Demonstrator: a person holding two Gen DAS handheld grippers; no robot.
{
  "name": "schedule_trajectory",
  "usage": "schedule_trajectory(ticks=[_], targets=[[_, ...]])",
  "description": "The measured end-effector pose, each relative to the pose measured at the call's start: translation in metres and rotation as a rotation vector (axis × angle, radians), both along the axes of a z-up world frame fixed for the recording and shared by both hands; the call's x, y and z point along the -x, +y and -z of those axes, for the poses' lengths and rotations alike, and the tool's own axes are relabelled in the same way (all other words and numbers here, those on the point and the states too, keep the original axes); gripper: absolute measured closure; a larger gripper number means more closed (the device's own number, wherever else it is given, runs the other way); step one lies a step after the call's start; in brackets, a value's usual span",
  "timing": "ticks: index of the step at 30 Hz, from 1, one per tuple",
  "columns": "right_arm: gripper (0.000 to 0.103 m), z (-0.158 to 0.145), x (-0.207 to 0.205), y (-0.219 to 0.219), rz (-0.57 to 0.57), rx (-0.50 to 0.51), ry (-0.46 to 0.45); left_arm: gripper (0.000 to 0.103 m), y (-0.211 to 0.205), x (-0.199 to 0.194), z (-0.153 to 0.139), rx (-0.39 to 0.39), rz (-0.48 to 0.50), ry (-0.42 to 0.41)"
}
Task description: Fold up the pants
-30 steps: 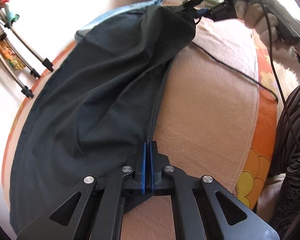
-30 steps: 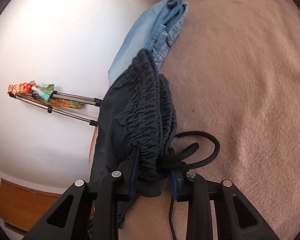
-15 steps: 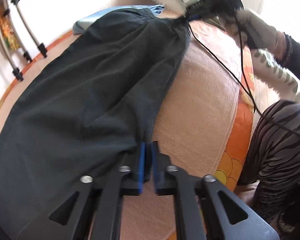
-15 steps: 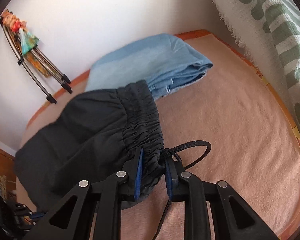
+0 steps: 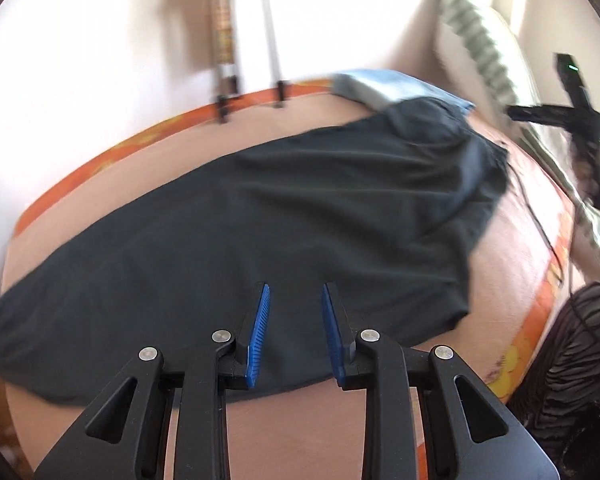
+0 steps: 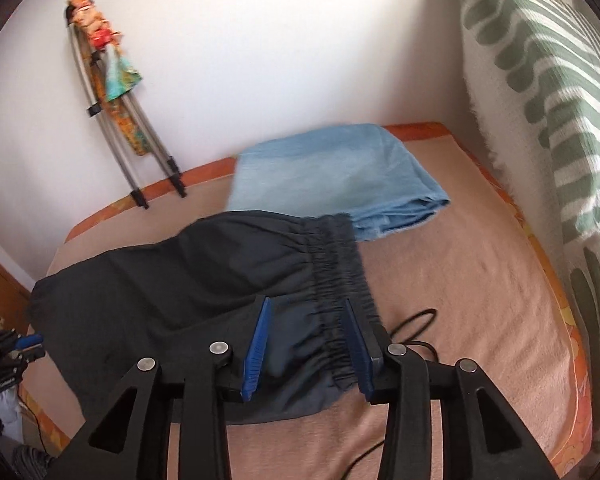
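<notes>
Dark pants (image 5: 260, 232) lie flat, folded lengthwise, on the peach blanket (image 5: 512, 264). My left gripper (image 5: 294, 328) is open and empty just above the pants' near edge, toward the leg end. My right gripper (image 6: 308, 344) is open and empty over the gathered elastic waistband (image 6: 340, 272). The pants (image 6: 180, 288) stretch away to the left in the right wrist view. The right gripper also shows in the left wrist view (image 5: 560, 116), blurred, past the waist end. A black drawstring (image 6: 416, 328) trails from the waistband.
A folded light blue garment (image 6: 340, 176) lies behind the waistband near the wall. A green-and-white patterned pillow (image 6: 548, 128) stands along the right side. Metal tripod legs (image 6: 140, 160) lean on the wall. The bed's orange edge (image 5: 540, 320) is at right.
Both grippers have opened and let go of the pants. The pants have dropped flat onto the blanket. Both grippers have pulled back a little.
</notes>
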State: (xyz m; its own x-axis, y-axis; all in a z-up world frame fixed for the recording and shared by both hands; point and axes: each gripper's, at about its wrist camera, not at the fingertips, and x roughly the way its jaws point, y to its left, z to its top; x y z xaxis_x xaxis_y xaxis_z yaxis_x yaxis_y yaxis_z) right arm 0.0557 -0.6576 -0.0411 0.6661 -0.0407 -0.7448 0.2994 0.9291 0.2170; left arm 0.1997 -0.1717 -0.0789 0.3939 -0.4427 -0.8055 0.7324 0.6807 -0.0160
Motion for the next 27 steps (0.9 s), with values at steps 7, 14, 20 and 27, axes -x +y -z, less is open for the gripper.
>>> schedule_trajectory(ticks=[7, 14, 20, 27], targets=[[0.055, -0.027, -0.035, 0.097, -0.243, 0.018, -0.056, 0.068, 0.078, -0.021, 0.015, 0.036, -0.221, 0.021], [0.043, -0.029, -0.072, 0.186, -0.407, 0.056, -0.049, 0.048, 0.158, -0.046, 0.018, 0.071, -0.428, 0.011], [0.043, -0.017, -0.099, 0.256, -0.512, 0.059, -0.004, 0.046, 0.252, -0.089, 0.026, 0.161, -0.667, 0.050], [0.043, -0.003, -0.144, 0.346, -0.630, 0.066, 0.024, 0.041, 0.350, -0.134, 0.060, 0.374, -0.924, 0.217]])
